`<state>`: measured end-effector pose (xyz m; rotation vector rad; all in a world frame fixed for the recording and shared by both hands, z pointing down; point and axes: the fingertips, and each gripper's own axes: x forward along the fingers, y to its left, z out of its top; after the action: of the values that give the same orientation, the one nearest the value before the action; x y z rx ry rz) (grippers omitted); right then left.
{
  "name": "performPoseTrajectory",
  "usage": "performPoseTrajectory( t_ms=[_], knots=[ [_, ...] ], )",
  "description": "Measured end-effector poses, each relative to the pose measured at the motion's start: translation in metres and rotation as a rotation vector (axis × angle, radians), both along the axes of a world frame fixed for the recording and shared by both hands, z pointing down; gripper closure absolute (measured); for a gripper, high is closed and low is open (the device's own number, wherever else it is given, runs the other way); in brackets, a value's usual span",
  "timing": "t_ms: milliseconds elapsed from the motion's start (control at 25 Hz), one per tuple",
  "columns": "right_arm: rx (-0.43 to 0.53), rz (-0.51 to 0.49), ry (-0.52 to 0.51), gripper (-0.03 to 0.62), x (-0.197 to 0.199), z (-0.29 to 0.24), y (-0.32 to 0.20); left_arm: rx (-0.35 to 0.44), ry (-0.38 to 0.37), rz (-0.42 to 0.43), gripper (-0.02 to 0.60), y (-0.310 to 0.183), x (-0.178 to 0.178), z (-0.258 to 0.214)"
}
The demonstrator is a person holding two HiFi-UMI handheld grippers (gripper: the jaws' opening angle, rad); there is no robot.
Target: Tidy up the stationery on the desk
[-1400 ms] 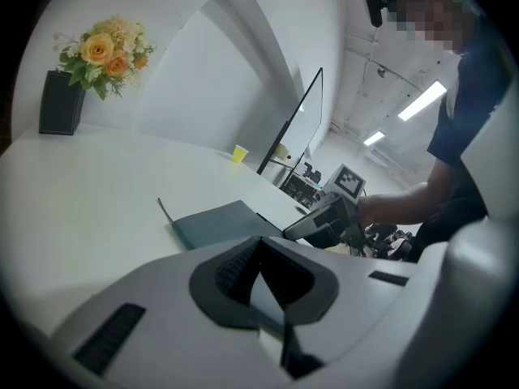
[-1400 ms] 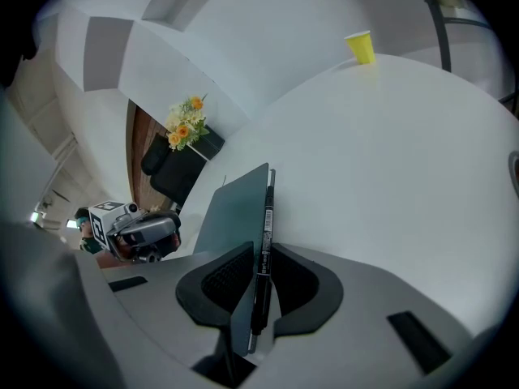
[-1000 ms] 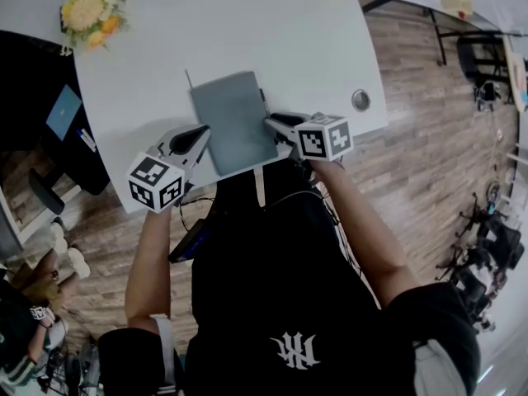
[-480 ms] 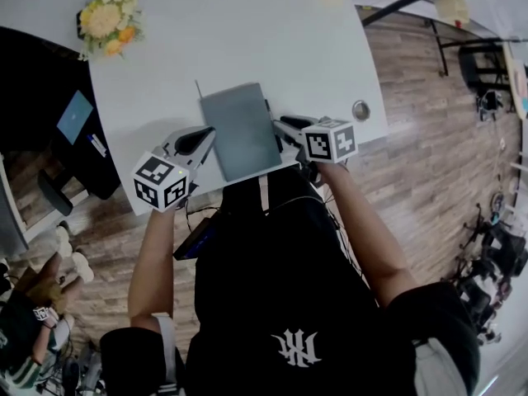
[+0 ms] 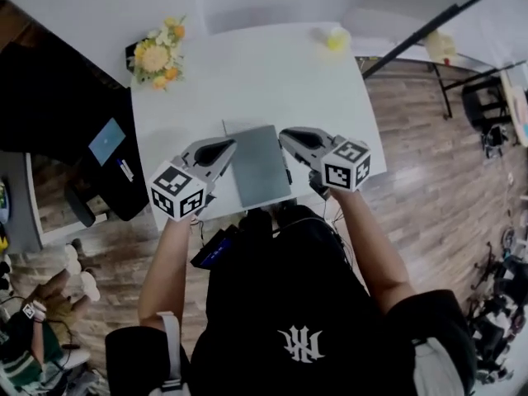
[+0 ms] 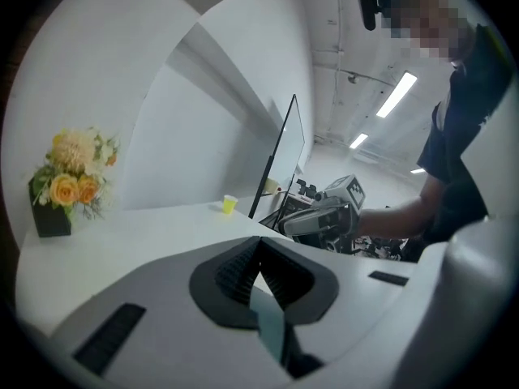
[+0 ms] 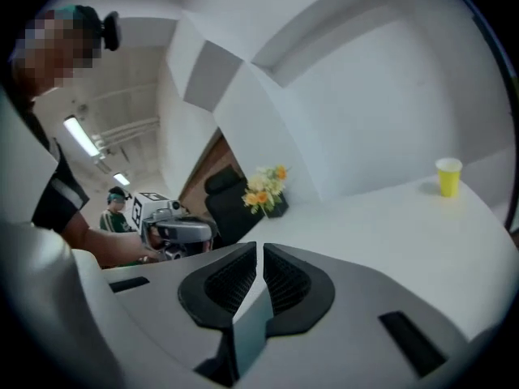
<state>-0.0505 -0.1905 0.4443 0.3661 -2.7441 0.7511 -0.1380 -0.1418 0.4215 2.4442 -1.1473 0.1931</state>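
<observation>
A flat grey notebook (image 5: pixel 258 165) is over the near edge of the white desk (image 5: pixel 247 73), held from both sides. My left gripper (image 5: pixel 224 148) is shut on its left edge; in the left gripper view the grey cover (image 6: pixel 268 322) shows pinched between the jaws of the left gripper (image 6: pixel 259 245). My right gripper (image 5: pixel 287 136) is shut on the right edge, with the cover (image 7: pixel 250 322) between the jaws of the right gripper (image 7: pixel 259 254). Each gripper view shows the other gripper across the notebook.
A bunch of yellow and orange flowers (image 5: pixel 155 56) stands at the desk's far left corner. A small yellow cup (image 5: pixel 335 40) sits at the far right. A black chair (image 5: pixel 99 147) is left of the desk. Wooden floor lies to the right.
The head view has pulled back and shows the whole desk. Both grippers keep their hold on the notebook, and its far end has come nearer to the desk's front edge.
</observation>
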Motion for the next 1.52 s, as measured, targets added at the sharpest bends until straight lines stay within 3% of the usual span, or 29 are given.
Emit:
performPoseTrajectory(
  t_ms=[160,320,640,840,1120,1520],
  knots=[
    [0.125,-0.129,-0.211,0.546,-0.013,-0.075,0.015,0.102,-0.022,-0.006,0.578,0.002,0.006,-0.055],
    [0.232,-0.207,-0.351,0.548,-0.006,-0.137,0.037,0.187,-0.043,-0.016,0.578,0.024,0.017,-0.106],
    [0.388,-0.281,-0.433,0.548,0.051,-0.201,0.096,0.284,0.014,-0.088,0.578,0.09,0.057,-0.17],
    [0.39,-0.294,-0.482,0.548,0.1,-0.211,0.136,0.309,0.022,-0.105,0.578,0.131,0.104,-0.171],
    [0.334,-0.268,-0.554,0.548,0.159,-0.197,0.183,0.251,0.011,-0.094,0.578,0.185,0.16,-0.146],
    [0.331,-0.273,-0.518,0.548,0.167,-0.184,0.232,0.22,-0.009,-0.052,0.578,0.228,0.169,-0.138]
  ],
)
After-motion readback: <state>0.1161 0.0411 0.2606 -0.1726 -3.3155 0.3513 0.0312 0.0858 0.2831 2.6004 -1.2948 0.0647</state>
